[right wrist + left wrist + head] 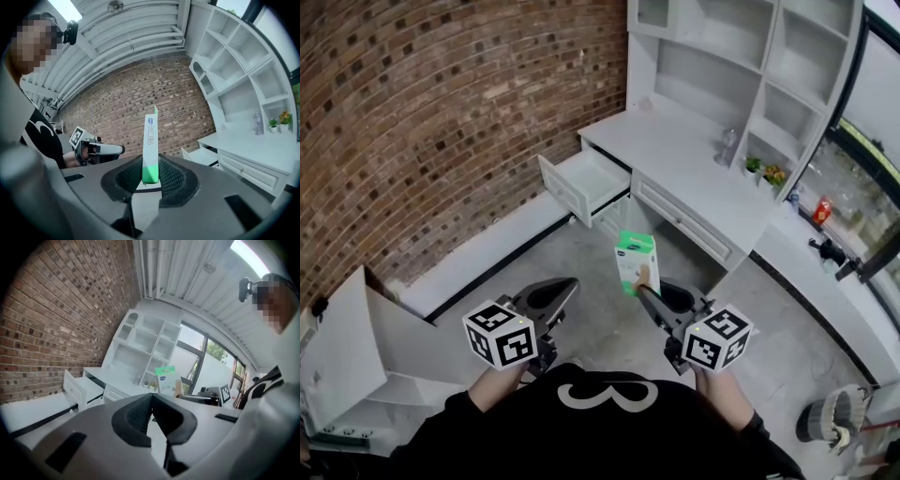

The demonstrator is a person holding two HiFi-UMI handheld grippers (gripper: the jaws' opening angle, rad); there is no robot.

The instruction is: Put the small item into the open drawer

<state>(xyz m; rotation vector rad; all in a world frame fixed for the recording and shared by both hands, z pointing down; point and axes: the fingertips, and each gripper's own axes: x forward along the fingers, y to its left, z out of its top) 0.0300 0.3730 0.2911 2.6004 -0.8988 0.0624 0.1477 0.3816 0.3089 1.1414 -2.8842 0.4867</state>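
The small item is a slim green-and-white box (636, 262). It stands upright in my right gripper (645, 292), whose jaws are shut on its lower end; in the right gripper view the box (150, 140) rises from between the pads (151, 176). The open drawer (555, 189) juts out from the left end of a white desk (675, 150), well ahead of the box. My left gripper (562, 289) is level beside the right one, with its jaws together and nothing between them (151, 399). The left gripper view shows the box (168, 379) and the drawer (79, 387).
A brick wall (441, 112) runs along the left. White shelving (741, 56) stands on the desk, with a clear bottle (727, 147) and small potted plants (764, 171). A white carton (347, 356) is at the near left and a bin (830, 417) at the lower right.
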